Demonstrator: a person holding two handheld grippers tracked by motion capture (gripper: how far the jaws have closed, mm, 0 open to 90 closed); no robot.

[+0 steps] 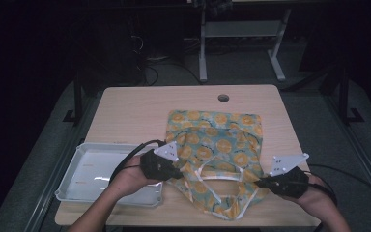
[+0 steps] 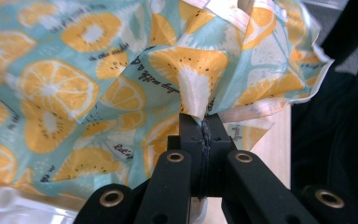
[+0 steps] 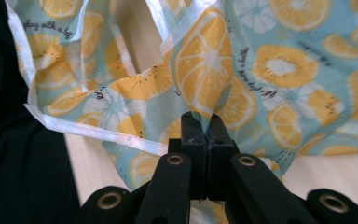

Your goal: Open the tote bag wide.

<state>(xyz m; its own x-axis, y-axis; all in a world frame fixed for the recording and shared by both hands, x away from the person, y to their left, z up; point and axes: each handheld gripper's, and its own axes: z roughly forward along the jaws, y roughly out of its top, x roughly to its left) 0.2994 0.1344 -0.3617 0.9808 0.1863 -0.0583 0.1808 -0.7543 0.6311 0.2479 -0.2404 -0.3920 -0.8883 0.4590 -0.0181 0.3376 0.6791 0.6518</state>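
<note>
One wooden table (image 1: 125,111) fills the frame's middle. On it lies one orange-slice-print fabric bag (image 1: 212,145), centre-right, and one white tray (image 1: 72,179), lower left. My left gripper (image 1: 174,170) and right gripper (image 1: 260,183) each clamp the bag's near edge.

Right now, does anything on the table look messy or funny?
The orange-print bag looks crumpled, not flat: its near edge is bunched and lifted where the left hand-held gripper and the right hand-held gripper each pinch a fold. The white tray sits slightly askew at the table's left edge.
</note>
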